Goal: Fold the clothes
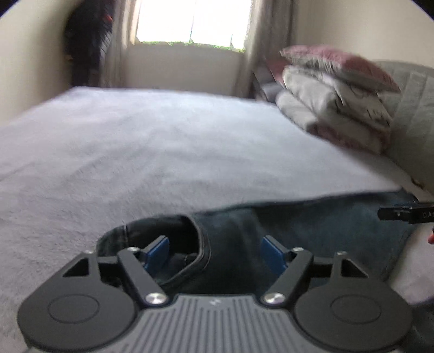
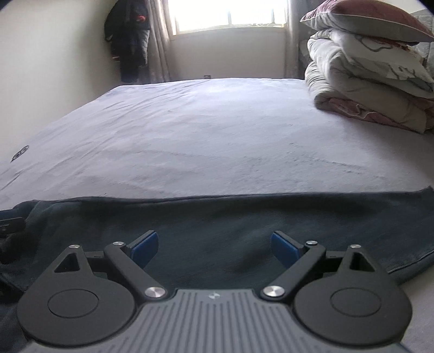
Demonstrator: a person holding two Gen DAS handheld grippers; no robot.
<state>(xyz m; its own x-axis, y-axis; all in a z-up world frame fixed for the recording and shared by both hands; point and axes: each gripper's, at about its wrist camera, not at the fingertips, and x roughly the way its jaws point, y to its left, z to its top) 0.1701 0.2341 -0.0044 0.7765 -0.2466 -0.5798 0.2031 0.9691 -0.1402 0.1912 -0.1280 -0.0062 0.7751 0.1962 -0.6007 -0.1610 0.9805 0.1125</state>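
Hovering over 1 pair of dark jeans (image 1: 312, 225), 2 hand-held grippers, left (image 1: 214, 254) and right (image 2: 214, 245), both spread wide, empty

We see a bedroom. A wide bed (image 2: 206, 130) with a pale lavender sheet fills most of both views. On its far right, a stack of folded duvets (image 2: 369, 89) topped by a maroon pillow (image 2: 374, 19), with a grey quilted headboard (image 1: 415, 114) just behind. On the far wall, a bright blown-out window (image 2: 230, 13) with beige curtains (image 2: 160, 46) either side. Dark clothes (image 2: 130, 40) hang in the far left corner. The walls (image 2: 54, 54) are plain cream. Daylight only.
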